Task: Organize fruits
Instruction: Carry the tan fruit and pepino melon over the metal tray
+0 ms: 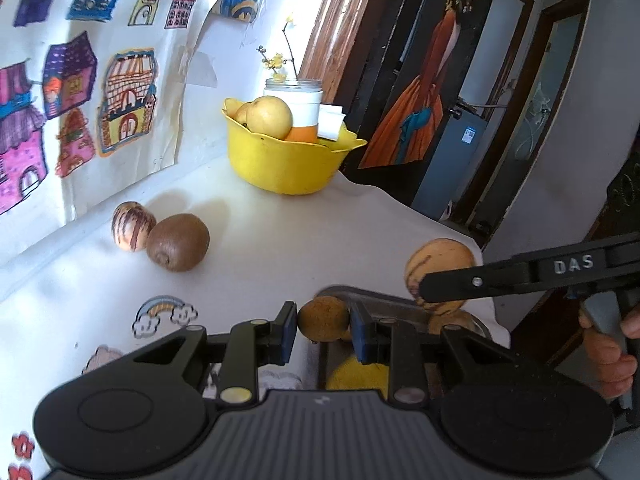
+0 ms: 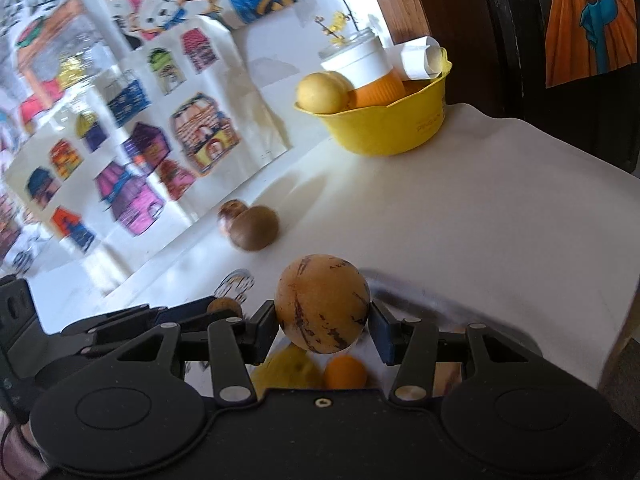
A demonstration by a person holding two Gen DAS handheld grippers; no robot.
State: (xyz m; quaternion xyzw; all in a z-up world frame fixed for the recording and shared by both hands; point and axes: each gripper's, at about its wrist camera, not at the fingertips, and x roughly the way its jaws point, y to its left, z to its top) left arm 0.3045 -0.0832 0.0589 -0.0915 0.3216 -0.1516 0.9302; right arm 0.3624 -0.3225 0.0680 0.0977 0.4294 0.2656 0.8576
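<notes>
- Fruits are what this job is about, and each gripper has one.
- The left gripper (image 1: pixel 323 330) is clamped on a small brown fruit (image 1: pixel 323 318). Its pads press the fruit from both sides.
- The right gripper (image 2: pixel 322 330) is clamped on a bigger striped fruit (image 2: pixel 322 309) (tan with dark streaks).
- Both fruits are in the air, just above a metal tray (image 1: pixel 384 300) at the near edge of the table (image 1: pixel 280 240).
- More fruit sits in that tray: something yellow, something orange.
- The yellow bowl (image 1: pixel 288 160) is the big landmark. It is at the far side of the table, well apart from both grippers, straight ahead and a bit up in both views.
- A pear (image 1: pixel 269 117) and a cup (image 1: pixel 298 110) are in the bowl already.
- A kiwi (image 1: pixel 178 242) and another striped fruit (image 1: pixel 131 226) lie touching on the table, left of the bowl and nearer to us.
- My guess: the fruits go forward to the bowl. Neither hand looks much nearer to it, and both fruits are round, so no long side matters.
</notes>
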